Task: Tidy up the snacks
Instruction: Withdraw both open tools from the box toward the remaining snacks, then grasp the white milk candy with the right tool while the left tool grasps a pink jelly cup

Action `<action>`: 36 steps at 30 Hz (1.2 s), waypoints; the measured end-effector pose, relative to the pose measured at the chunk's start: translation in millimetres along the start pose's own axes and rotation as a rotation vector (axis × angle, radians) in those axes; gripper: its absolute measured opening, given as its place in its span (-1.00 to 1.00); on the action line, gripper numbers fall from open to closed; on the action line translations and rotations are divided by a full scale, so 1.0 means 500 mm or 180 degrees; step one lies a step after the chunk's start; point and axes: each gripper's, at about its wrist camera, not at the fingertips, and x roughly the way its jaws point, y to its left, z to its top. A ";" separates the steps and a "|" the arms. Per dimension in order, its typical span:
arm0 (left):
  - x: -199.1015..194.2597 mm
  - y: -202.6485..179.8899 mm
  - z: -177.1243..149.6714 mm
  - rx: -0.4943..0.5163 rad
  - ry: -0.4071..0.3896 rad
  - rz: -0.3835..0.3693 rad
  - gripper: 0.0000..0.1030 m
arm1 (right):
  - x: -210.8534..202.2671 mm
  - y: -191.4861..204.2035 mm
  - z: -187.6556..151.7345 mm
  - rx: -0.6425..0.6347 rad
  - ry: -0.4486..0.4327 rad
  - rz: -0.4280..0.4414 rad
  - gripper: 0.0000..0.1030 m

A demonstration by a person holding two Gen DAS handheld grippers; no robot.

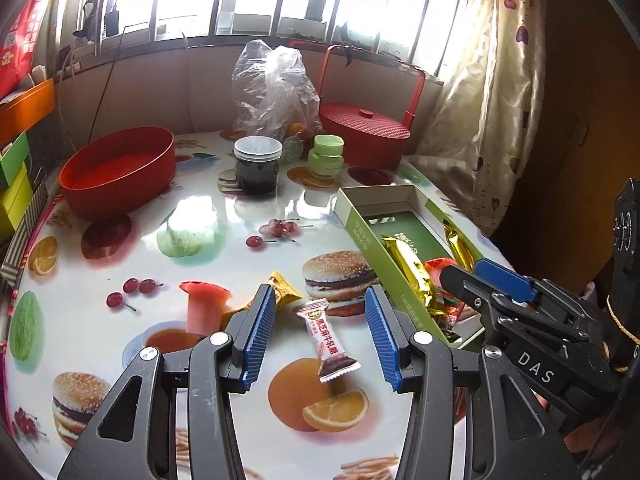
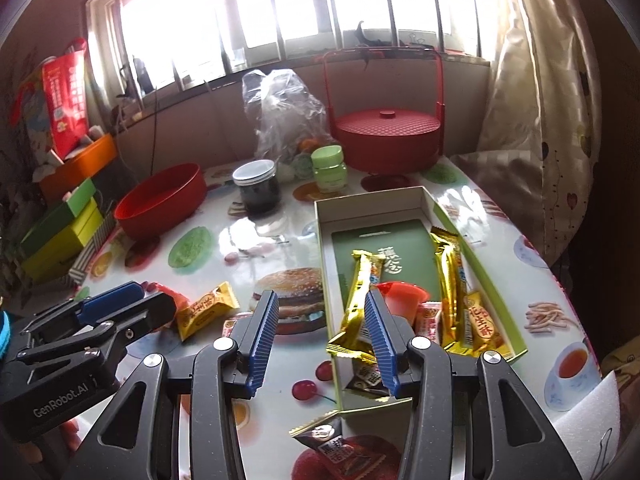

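My left gripper (image 1: 320,312) is open and empty, with a white-and-brown wrapped candy (image 1: 329,338) lying on the table between its fingers. A pink jelly cup (image 1: 204,306) and a yellow snack packet (image 1: 284,290) lie just left of it. My right gripper (image 2: 320,316) is open and empty above the near left corner of the open green box (image 2: 424,204), which holds gold bars (image 2: 450,276), a red cup (image 2: 402,296) and small packets. A dark packet (image 2: 334,440) lies in front of the box. The right gripper also shows in the left wrist view (image 1: 484,276).
A red round tub (image 1: 120,172) stands at the back left. A dark jar (image 1: 257,166), a green jar (image 1: 327,156), a clear plastic bag (image 1: 272,88) and a lidded red basket (image 1: 364,136) stand at the back. Stacked boxes (image 2: 64,232) line the left edge.
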 end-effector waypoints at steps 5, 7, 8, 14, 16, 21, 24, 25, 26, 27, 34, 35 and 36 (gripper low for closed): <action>-0.005 0.024 -0.005 -0.0056 -0.0001 0.0050 -0.07 | 0.016 0.015 0.000 -0.0009 0.0039 0.0057 -0.14; -0.007 0.041 -0.008 -0.0094 0.0001 0.0058 -0.07 | 0.023 0.025 -0.002 -0.0034 0.0054 0.0101 -0.14; -0.008 0.050 -0.009 -0.0122 -0.0004 0.0052 -0.07 | 0.027 0.031 -0.003 -0.0047 0.0069 0.0125 -0.14; -0.010 0.103 -0.020 -0.0273 0.0004 0.0151 -0.07 | 0.063 0.069 -0.014 -0.0145 0.0201 0.0253 -0.14; -0.010 0.120 -0.025 -0.0316 0.0013 0.0185 -0.07 | 0.075 0.079 -0.016 -0.0161 0.0250 0.0283 -0.14; -0.005 0.155 -0.036 -0.0416 0.0039 0.0219 -0.07 | 0.098 0.100 -0.026 -0.0210 0.0344 0.0300 -0.14; 0.003 0.171 -0.045 -0.0464 0.0066 0.0219 -0.07 | 0.113 0.108 -0.033 -0.0236 0.0404 0.0306 -0.14; 0.005 0.174 -0.047 -0.0478 0.0078 0.0225 -0.07 | 0.121 0.112 -0.036 -0.0242 0.0440 0.0308 -0.14; 0.008 0.178 -0.050 -0.0489 0.0093 0.0224 -0.07 | 0.129 0.114 -0.039 -0.0242 0.0474 0.0303 -0.14; 0.012 0.181 -0.053 -0.0494 0.0109 0.0214 -0.07 | 0.133 0.115 -0.041 -0.0242 0.0495 0.0307 -0.14; 0.043 0.194 -0.057 -0.0509 0.0227 0.0158 -0.07 | 0.168 0.127 -0.058 -0.0293 0.0658 0.0273 -0.14; 0.048 0.196 -0.057 -0.0520 0.0243 0.0140 -0.07 | 0.171 0.128 -0.059 -0.0302 0.0670 0.0270 -0.14; 0.051 0.197 -0.056 -0.0527 0.0254 0.0140 -0.07 | 0.174 0.130 -0.060 -0.0312 0.0687 0.0270 -0.13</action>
